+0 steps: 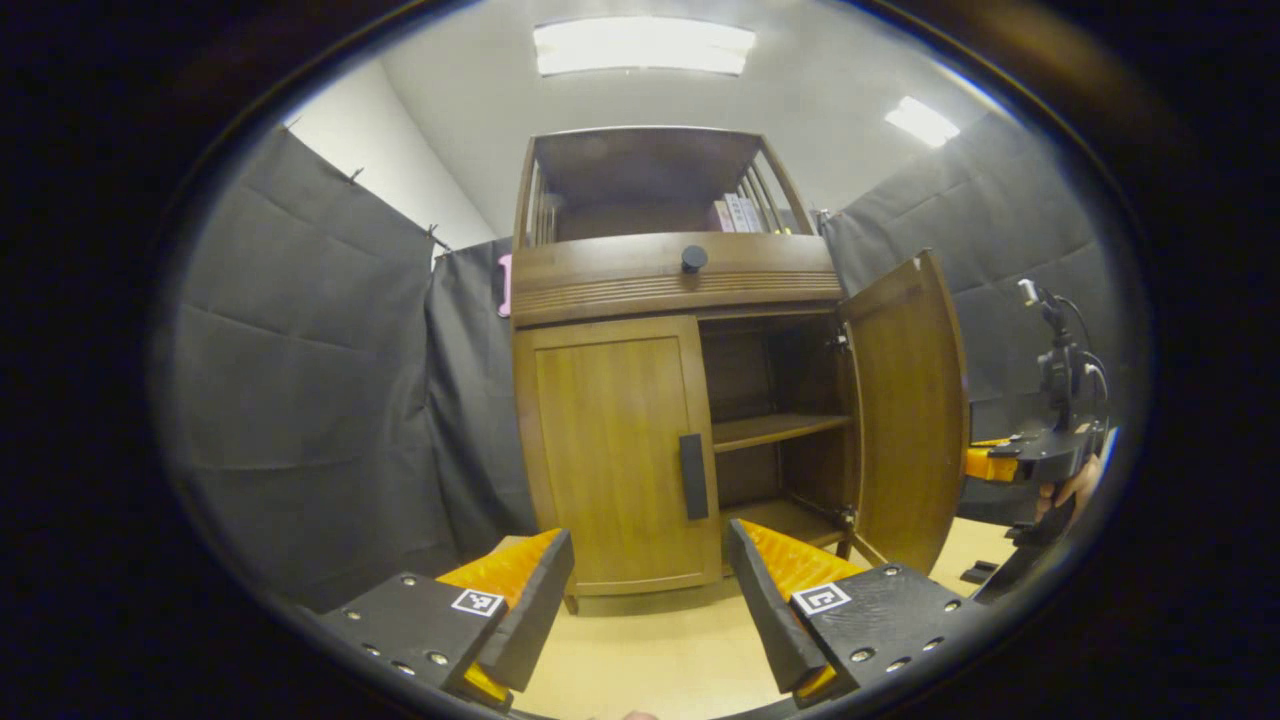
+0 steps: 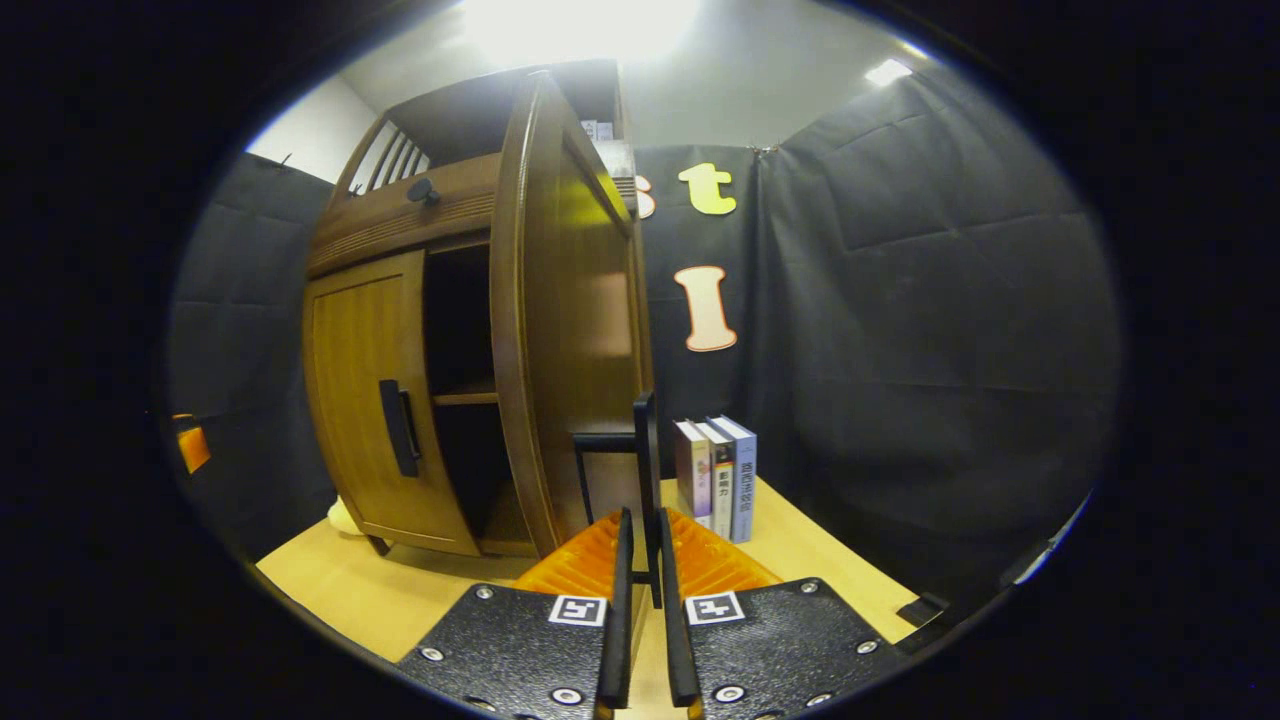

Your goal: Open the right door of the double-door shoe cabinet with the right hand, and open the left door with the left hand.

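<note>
At the centre of the left gripper view stands the shoe cabinet (image 1: pixel 680 290), its right door (image 1: pixel 910 410) swung wide and its left door (image 1: pixel 615 455) closed, handle (image 1: pixel 693 476) untouched. Low in that view, the left gripper (image 1: pixel 650 600) gapes apart before the closed door. In the right gripper view, the right gripper (image 2: pixel 641 560) pinches the right door's handle (image 2: pixel 647 470) at lower centre, books (image 2: pixel 717 478) just beyond.

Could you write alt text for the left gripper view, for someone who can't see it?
A wooden shoe cabinet stands ahead, its right door swung open and its left door shut. The open left gripper points at the left door's handle.
</note>
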`<move>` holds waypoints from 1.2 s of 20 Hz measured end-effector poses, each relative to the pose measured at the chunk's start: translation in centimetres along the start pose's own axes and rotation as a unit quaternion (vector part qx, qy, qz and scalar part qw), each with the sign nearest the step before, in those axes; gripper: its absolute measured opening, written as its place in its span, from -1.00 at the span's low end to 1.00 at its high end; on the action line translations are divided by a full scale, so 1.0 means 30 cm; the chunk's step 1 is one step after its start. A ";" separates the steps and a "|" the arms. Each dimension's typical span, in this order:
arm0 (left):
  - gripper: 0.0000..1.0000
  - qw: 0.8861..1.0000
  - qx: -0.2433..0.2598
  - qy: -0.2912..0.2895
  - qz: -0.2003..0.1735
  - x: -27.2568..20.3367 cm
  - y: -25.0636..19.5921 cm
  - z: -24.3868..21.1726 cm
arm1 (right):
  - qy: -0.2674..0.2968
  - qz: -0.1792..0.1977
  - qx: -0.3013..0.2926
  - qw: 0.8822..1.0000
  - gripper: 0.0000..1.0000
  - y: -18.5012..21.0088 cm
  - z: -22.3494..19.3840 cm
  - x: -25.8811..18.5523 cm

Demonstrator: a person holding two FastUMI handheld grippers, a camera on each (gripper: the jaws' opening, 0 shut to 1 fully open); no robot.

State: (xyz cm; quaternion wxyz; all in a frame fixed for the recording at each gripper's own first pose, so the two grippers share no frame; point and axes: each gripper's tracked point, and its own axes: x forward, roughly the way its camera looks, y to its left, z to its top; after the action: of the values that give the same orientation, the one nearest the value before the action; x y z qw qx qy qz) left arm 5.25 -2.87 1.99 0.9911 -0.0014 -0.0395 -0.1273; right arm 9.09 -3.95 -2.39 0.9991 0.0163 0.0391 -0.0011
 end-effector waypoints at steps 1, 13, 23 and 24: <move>0.89 1.000 -0.003 0.001 -0.003 0.013 -0.003 -0.001 | 0.000 -0.011 0.002 1.000 -0.77 -0.032 0.000 -0.005; 0.79 0.999 -0.016 0.012 -0.026 0.452 -0.104 -0.154 | -0.023 -0.062 -0.039 0.997 -0.30 -0.255 0.045 -0.093; 0.89 1.000 -0.017 0.011 -0.021 0.781 -0.160 -0.173 | -0.049 -0.034 -0.044 0.997 0.87 -0.190 0.071 -0.206; 0.89 1.000 -0.019 0.010 -0.021 0.809 -0.169 -0.178 | -0.048 -0.033 -0.040 0.998 0.86 -0.187 0.071 -0.208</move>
State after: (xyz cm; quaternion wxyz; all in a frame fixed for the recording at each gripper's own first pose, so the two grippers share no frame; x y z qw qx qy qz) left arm 27.80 -13.96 -1.45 0.9883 -0.0184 -0.0271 -0.1491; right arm 3.01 -9.63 0.05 0.9991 -0.0248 -0.0083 -0.0335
